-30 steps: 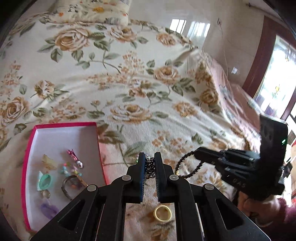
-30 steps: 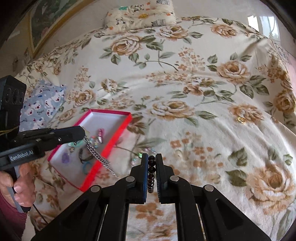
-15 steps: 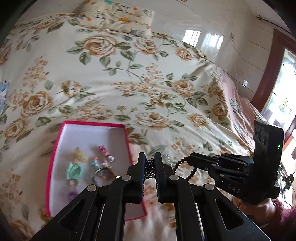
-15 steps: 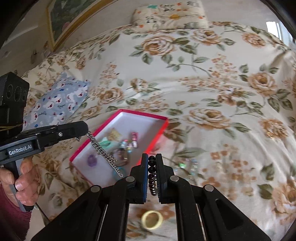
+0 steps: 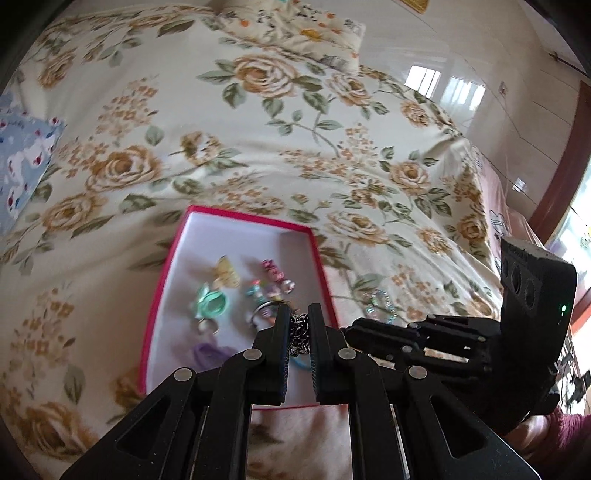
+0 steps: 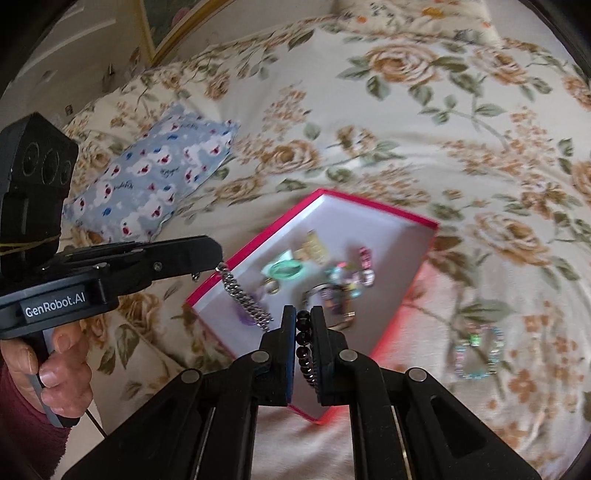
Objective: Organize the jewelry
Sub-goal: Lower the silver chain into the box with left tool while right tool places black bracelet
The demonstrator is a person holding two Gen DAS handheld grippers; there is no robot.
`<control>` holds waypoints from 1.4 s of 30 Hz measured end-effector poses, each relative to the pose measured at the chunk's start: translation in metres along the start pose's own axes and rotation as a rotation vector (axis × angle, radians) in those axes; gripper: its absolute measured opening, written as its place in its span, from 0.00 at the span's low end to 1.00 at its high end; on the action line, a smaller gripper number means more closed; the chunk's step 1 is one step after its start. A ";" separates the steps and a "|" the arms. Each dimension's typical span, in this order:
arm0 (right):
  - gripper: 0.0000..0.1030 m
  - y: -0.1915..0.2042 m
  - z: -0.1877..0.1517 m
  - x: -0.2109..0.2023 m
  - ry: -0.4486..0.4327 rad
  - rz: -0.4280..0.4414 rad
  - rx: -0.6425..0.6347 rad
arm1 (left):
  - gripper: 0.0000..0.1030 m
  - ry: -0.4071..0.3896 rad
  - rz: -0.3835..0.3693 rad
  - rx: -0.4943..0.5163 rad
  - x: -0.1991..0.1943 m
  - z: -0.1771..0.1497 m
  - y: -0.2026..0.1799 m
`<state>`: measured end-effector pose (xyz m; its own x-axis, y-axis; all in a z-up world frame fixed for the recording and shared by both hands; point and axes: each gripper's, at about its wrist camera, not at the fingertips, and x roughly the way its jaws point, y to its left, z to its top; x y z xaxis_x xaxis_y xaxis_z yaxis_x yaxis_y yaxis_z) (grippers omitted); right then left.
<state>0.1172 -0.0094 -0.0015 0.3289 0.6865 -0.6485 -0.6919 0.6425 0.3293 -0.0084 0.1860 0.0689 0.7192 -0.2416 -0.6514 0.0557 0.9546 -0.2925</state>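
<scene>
Left wrist view: a bedspread (image 5: 258, 147) printed with tan roses and green leaves fills nearly everything, with a floral pillow (image 5: 295, 29) at its far end and a blue patterned cushion (image 6: 155, 173) off to one side. On the spread lies a red box (image 5: 162, 291) with a white inside, holding a small heap of jewelry: a mint-green ring (image 5: 210, 302), a yellowish piece (image 5: 226, 273), a pink charm (image 5: 272, 269) and a purple piece (image 5: 207, 352), all near one another.

The left gripper (image 5: 300, 325) is clamped narrowly on a silver chain (image 6: 245, 301), which hangs from its tips over the box's near corner. The right gripper (image 6: 303, 325) is likewise pinched on a dark bead bracelet (image 6: 303, 334), the beads running down between its fingers, above the box's near edge. A hand (image 6: 55, 373) in a dark red sleeve grips the left handle.

A pastel bead bracelet (image 6: 476, 350) lies on the spread just beside the box.
</scene>
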 end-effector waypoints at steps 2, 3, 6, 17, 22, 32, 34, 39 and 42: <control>0.07 0.006 -0.001 0.009 0.013 0.008 -0.009 | 0.08 0.003 0.012 -0.012 0.000 -0.001 0.007; 0.07 0.008 -0.001 0.013 0.019 0.013 -0.010 | 0.08 0.006 0.018 -0.020 0.001 -0.003 0.010; 0.07 0.008 -0.003 0.026 0.041 0.009 -0.012 | 0.08 0.020 0.041 -0.039 0.007 -0.005 0.020; 0.07 -0.020 -0.016 0.048 0.107 -0.077 0.032 | 0.08 0.112 0.164 -0.058 0.050 -0.013 0.039; 0.07 -0.030 -0.021 0.060 0.140 -0.098 0.045 | 0.08 0.147 0.208 -0.063 0.069 -0.013 0.042; 0.07 -0.030 -0.022 0.070 0.171 -0.126 0.008 | 0.09 0.181 0.251 -0.080 0.093 -0.015 0.047; 0.07 -0.029 -0.022 0.071 0.177 -0.131 -0.005 | 0.09 0.182 0.255 -0.076 0.094 -0.015 0.046; 0.07 -0.027 -0.022 0.076 0.197 -0.138 -0.023 | 0.09 0.193 0.269 -0.075 0.097 -0.017 0.047; 0.07 -0.026 -0.022 0.078 0.209 -0.132 -0.026 | 0.09 0.198 0.267 -0.082 0.099 -0.017 0.049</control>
<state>0.1466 0.0197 -0.0757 0.2792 0.5102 -0.8135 -0.6691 0.7110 0.2163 0.0536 0.2057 -0.0217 0.5523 -0.0219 -0.8334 -0.1778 0.9736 -0.1434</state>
